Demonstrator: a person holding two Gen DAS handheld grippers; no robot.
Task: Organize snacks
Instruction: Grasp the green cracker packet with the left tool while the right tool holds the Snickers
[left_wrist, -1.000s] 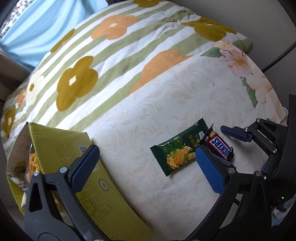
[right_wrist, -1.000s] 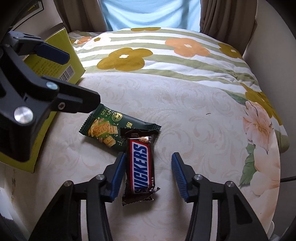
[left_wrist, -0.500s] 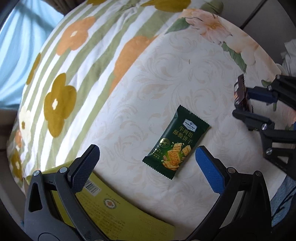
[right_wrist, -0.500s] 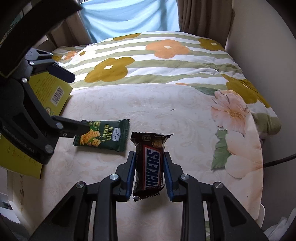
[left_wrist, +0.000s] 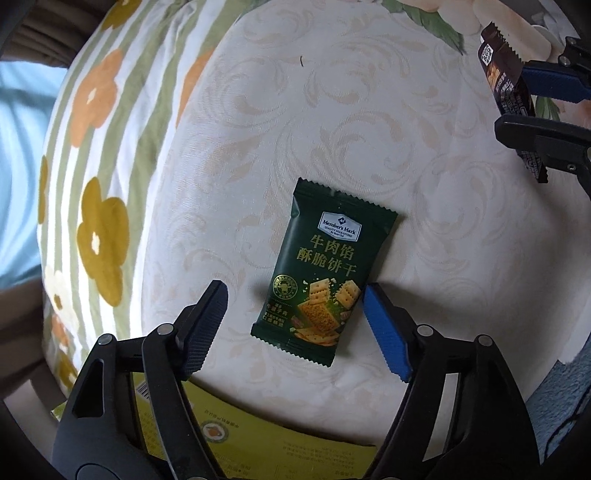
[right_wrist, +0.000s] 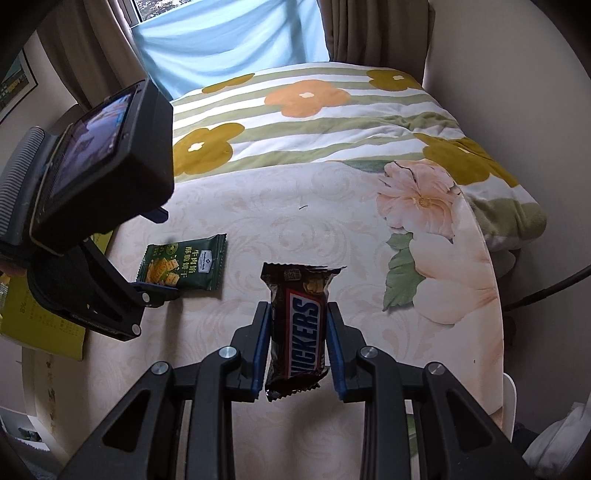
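Left wrist view: a yellow-green cardboard box (left_wrist: 266, 448) shows only a printed flap along the bottom edge; its contents are hidden. Mid-frame, a glossy dark green cracker packet (left_wrist: 325, 269) with crimped ends lies flat on the cream, scroll-patterned bedspread (left_wrist: 369, 122). The left tool (left_wrist: 293, 319) straddles its lower end, ribbed pads closing, the right pad just beside the packet's edge, the left one apart.

Right wrist view: the right tool (right_wrist: 297, 345), lower centre, is clamped on a shiny brown Snickers bar (right_wrist: 301, 325), its crimped ends sticking out both ways. The cracker packet (right_wrist: 188, 267) lies left of it.
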